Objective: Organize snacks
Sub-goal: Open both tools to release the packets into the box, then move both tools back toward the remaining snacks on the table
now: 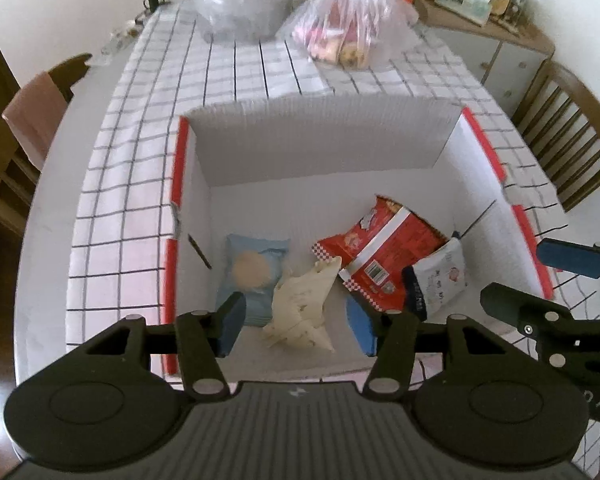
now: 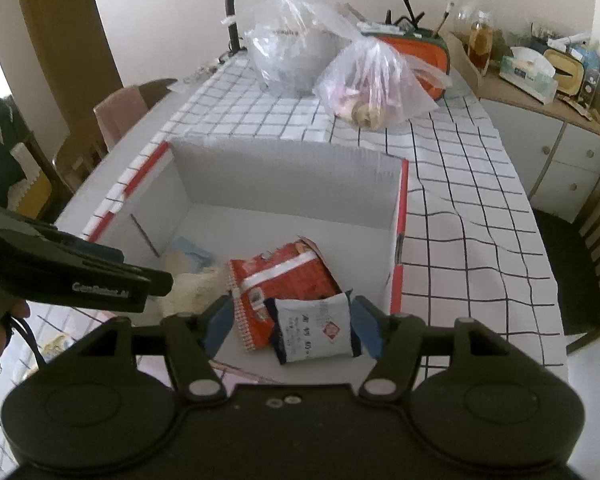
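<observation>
A white box with red rims (image 1: pixel 320 140) (image 2: pixel 288 184) stands on the checked tablecloth. On its floor lie a light blue biscuit packet (image 1: pixel 252 276), a cream packet (image 1: pixel 300 308) (image 2: pixel 188 288), a red packet (image 1: pixel 380 256) (image 2: pixel 284 280) and a white-and-navy packet (image 1: pixel 436 280) (image 2: pixel 316 328) that leans on the red one. My left gripper (image 1: pixel 296 326) (image 2: pixel 146 270) hangs open above the cream packet, its pads apart from it. My right gripper (image 2: pixel 293 326) (image 1: pixel 540 280) is open over the white-and-navy packet, with a gap at its left pad.
Two clear plastic bags (image 1: pixel 340 36) (image 2: pixel 376 84) with more snacks sit at the table's far end, beside a lamp stem (image 2: pixel 232 8). Wooden chairs (image 1: pixel 572 128) (image 1: pixel 40 112) flank the table. A cluttered cabinet (image 2: pixel 560 152) stands at the right.
</observation>
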`<state>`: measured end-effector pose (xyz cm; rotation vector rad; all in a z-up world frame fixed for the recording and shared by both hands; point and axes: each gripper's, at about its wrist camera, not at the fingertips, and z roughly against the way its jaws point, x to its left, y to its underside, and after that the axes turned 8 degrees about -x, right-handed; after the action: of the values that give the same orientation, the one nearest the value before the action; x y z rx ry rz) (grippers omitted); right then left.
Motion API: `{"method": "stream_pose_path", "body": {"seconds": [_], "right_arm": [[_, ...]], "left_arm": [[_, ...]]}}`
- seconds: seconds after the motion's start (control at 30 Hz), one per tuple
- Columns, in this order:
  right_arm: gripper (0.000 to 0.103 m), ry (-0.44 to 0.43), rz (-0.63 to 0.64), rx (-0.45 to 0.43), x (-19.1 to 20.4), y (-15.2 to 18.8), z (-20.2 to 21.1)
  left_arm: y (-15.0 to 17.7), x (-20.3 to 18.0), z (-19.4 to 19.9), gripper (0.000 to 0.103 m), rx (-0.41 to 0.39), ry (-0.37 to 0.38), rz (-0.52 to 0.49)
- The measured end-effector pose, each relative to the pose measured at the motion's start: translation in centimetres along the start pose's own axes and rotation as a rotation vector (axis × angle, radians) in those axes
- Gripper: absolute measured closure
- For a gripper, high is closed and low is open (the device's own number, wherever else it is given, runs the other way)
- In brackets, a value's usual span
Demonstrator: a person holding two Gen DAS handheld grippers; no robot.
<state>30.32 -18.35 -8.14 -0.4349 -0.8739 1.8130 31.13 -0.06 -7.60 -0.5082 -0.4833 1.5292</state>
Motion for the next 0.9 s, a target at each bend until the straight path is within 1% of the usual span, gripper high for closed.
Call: {"method": "stream_pose_path", "body": {"seconds": [0.17,0.23,0.3,0.33,0.53,0.83,0.9], "right_arm": [[0.034,0.007,-0.003,-0.036,0.8,-0.3,2.2],[0.028,0.01,-0.008,-0.051,1.1,-0.4,3.0],[0.026,0.016,-0.012,-0.065,1.5,-0.5,3.8],[0.025,0.016,-0.013,-0.071,1.6,-0.5,4.2],[0.019,0.02,-0.017,-0.101,3.1,-0.3,6.6],[0.016,0.003,-0.03,-0.134,4.9,0.9,9.7],[0.015,-0.006,-0.033,-0.138,5.3,1.3,10.3]], "left_arm": [[0.3,0.8,2.9,0.046,-0.054,0.024,0.011],[0.5,1.0,3.9,0.045,-0.072,0.037,0.015],[0.8,1.2,5.0,0.041,-0.092,0.054,0.02],[1.0,1.3,5.6,0.04,-0.105,0.057,0.021],[1.8,2.1,8.1,0.04,-0.15,0.072,0.017],[4.3,4.3,11.9,0.036,-0.209,0.079,0.006],[5.0,4.9,12.6,0.032,-0.221,0.079,0.009]]}}
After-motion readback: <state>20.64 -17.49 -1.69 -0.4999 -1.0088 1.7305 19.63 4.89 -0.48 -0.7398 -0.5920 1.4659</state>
